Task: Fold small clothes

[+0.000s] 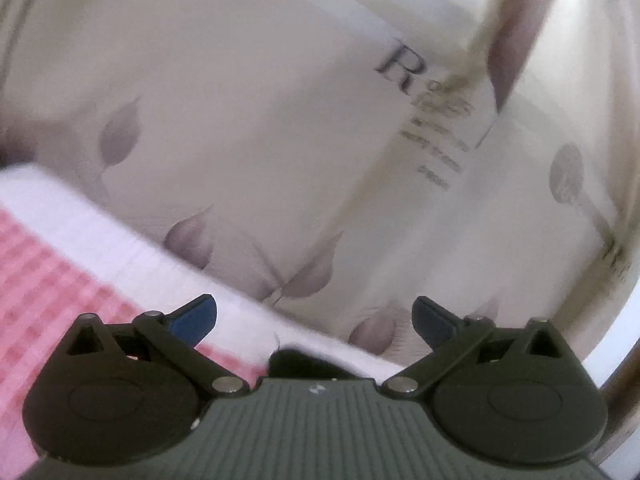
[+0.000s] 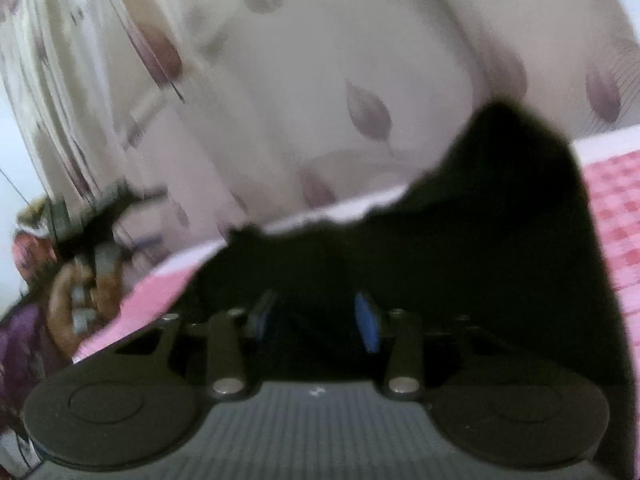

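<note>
One black garment (image 2: 500,248) lies on the pink checked cloth (image 1: 44,280), bunched around my right fingers (image 2: 316,320); whether they pinch it I cannot tell. My left fingers (image 1: 314,318) spread wide, empty. It looks soft, light, floppy; I'd take an edge.

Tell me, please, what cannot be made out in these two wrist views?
- Black garment: right wrist view, its shape and type are lost to motion blur and the frame's lower edge.
- Right tongs: whether the blue pads actually pinch the cloth is unclear; dark fabric fills the gap.
- Printed text on the leaf-pattern fabric: left wrist view, too blurred to read past an "R".
- Person's hand: right wrist view, smeared at the left edge.
</note>
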`<state>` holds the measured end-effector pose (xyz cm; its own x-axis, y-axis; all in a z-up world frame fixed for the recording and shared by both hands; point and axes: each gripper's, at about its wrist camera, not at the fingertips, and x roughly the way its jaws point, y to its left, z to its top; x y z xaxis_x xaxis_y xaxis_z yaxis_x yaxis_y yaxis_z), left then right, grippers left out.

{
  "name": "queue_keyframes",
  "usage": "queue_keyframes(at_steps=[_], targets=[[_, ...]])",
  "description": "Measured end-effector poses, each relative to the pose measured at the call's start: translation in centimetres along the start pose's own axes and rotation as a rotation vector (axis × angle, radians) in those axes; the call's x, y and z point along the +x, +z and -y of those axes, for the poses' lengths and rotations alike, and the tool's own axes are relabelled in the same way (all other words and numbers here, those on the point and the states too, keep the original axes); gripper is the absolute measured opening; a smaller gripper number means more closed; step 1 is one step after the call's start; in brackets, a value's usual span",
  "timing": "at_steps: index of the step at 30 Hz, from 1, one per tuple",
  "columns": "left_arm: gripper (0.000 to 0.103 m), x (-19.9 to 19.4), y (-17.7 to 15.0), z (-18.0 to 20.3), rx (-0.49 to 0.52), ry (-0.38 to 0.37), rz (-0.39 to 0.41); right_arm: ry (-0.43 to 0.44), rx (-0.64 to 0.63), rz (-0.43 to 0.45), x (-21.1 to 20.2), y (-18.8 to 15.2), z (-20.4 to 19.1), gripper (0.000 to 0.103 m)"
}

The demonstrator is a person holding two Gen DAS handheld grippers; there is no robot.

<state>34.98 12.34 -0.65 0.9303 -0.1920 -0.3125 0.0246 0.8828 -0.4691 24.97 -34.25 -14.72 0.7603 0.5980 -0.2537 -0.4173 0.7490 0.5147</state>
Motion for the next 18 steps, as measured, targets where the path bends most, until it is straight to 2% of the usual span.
queue_keyframes(at_steps=[4,8,11,13,14,15,16,17,18], targets=[[0.102,-3.5,-3.5,-1.4,0.029,0.039,-0.079,-0.091,0.024,0.134,-4.4,0.2,1.0,0.042],[0.102,-6.7,-8.0,-2.0,0.062,0.061,-0.124,-0.229,0.025,0.163,-5.5,2.5,3.4,0.044],[0.102,-8.1,-10.6,-2.4,0.044,0.067,-0.127,-0.324,0.000,0.103,-3.3,5.1,5.4,0.044],[0.102,-8.7,-11.6,-2.8,0.008,0.076,-0.106,-0.332,-0.016,0.029,-0.9,6.6,6.7,0.041],[0.103,-9.2,-11.5,-3.0,0.005,0.059,-0.075,-0.393,-0.044,-0.015,0.9,7.2,7.1,0.036],[0.103,-9.4,-11.3,-3.2,0.001,0.057,-0.049,-0.446,-0.055,-0.020,2.0,7.9,7.7,0.032],[0.103,-9.4,-11.3,-3.6,-0.017,0.063,-0.040,-0.457,-0.011,0.018,2.4,8.8,8.7,0.032],[0.103,-9.2,-11.2,-4.0,-0.045,0.067,-0.049,-0.411,0.086,0.104,1.9,9.7,9.8,0.032],[0.103,-8.9,-11.1,-4.4,-0.074,0.070,-0.063,-0.310,0.213,0.219,0.8,10.4,11.1,0.032]])
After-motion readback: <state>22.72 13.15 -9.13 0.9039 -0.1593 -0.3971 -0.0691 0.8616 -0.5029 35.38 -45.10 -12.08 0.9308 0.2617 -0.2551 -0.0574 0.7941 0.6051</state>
